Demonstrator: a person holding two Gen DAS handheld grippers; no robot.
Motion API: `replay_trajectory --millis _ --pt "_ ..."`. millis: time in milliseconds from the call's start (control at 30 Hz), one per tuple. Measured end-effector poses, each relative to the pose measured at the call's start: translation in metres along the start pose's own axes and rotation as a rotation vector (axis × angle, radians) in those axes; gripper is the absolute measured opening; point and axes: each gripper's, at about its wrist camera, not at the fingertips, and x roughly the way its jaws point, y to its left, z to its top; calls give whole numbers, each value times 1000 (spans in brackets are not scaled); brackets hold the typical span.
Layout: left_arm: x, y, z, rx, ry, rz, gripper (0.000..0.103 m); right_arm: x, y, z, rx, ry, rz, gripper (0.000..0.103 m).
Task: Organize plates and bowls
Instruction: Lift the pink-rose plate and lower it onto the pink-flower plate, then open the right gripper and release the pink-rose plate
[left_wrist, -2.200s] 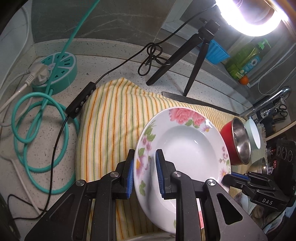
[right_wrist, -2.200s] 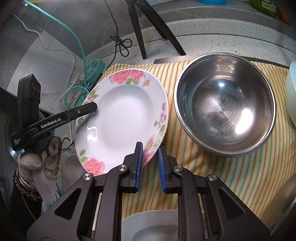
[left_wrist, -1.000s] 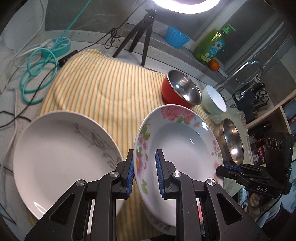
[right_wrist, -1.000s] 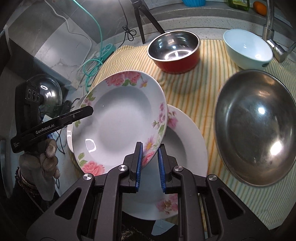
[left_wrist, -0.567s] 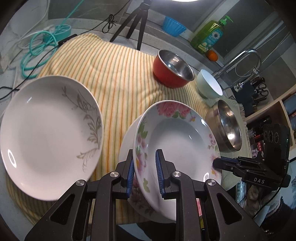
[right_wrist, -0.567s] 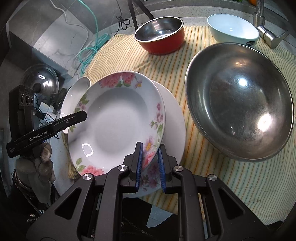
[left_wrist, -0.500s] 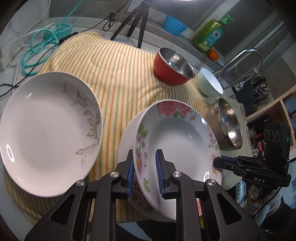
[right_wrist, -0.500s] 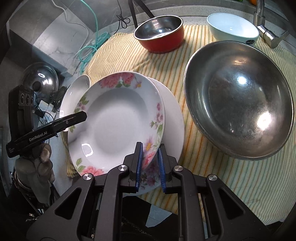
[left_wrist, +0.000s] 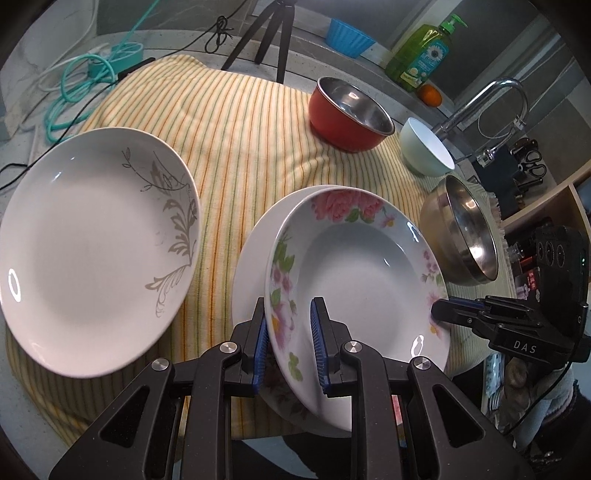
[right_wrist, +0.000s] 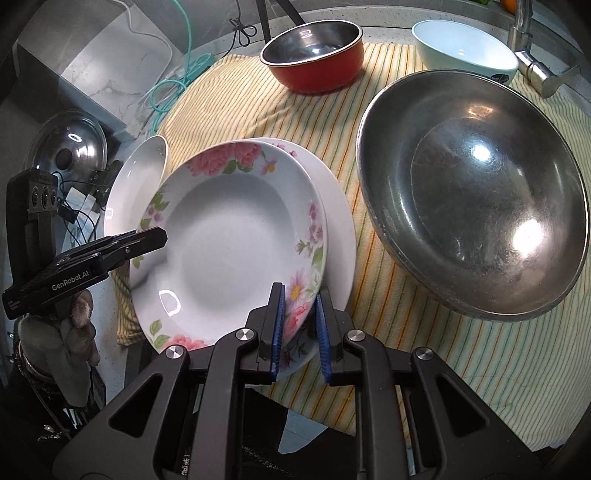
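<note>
A pink-flowered plate (left_wrist: 362, 266) is held by both grippers just above a second flowered plate (left_wrist: 251, 258) lying on the striped cloth (left_wrist: 236, 122). My left gripper (left_wrist: 288, 317) is shut on its left rim; my right gripper (right_wrist: 299, 306) is shut on its right rim. In the right wrist view the held plate (right_wrist: 229, 236) overlaps the lower plate (right_wrist: 340, 236). A white plate with a grey leaf print (left_wrist: 92, 251) lies to the left. The left gripper also shows in the right wrist view (right_wrist: 155, 236).
A large steel bowl (right_wrist: 472, 192), a red bowl (right_wrist: 314, 55) and a pale blue-green bowl (right_wrist: 465, 48) stand on the cloth to the right and rear. A tripod (left_wrist: 266, 40), teal cable (left_wrist: 81, 92), soap bottle (left_wrist: 421, 55) and faucet (left_wrist: 487, 99) lie behind.
Both grippers have carried the flowered plate back from the cloth's far part to over the second flowered plate and lowered it closer; both remain shut on it.
</note>
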Motion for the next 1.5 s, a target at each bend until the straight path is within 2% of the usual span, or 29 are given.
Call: replay_trajectory --millis 600,733,967,1167,1267,1333,1500 --pt "8 -27 1 178 32 167 22 -1 7 0 -34 -1 -47 23" --pt "11 -37 -1 255 35 245 25 0 16 -1 -88 -7 -111 23" --pt "11 -35 0 262 39 251 26 1 21 -2 -129 3 -141 24" --pt "8 -33 0 250 39 238 26 3 28 -4 -158 13 -156 29" --pt "8 -32 0 241 38 229 26 3 28 -4 -149 12 -148 35" --pt "7 -31 0 235 36 222 26 3 31 -4 -155 7 -151 49" --pt "6 -30 0 225 36 212 26 2 39 -5 -164 2 -163 51"
